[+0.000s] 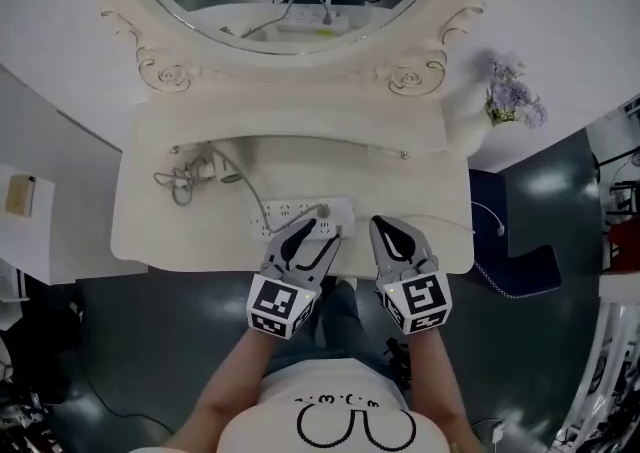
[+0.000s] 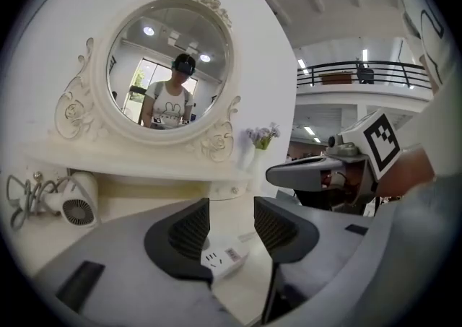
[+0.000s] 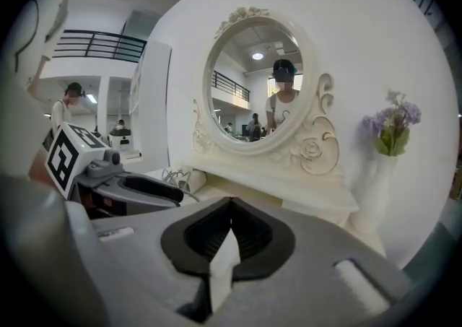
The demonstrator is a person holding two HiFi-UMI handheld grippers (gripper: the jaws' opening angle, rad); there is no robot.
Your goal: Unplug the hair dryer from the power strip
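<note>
Head view: the power strip (image 1: 300,213) lies mid-frame on the table (image 1: 420,181), seemingly with the plug in; the hair dryer (image 1: 205,166) sits upper left. Left gripper view: the left gripper (image 1: 305,231) has its jaws apart around the strip's end. Right gripper view: the right gripper (image 1: 392,233) has its jaws closed and empty.

The head view looks steeply down on the desk (image 1: 400,191) from above; both gripper views sit low, close, facing the mirror (image 2: 170,66), which all share.
</note>
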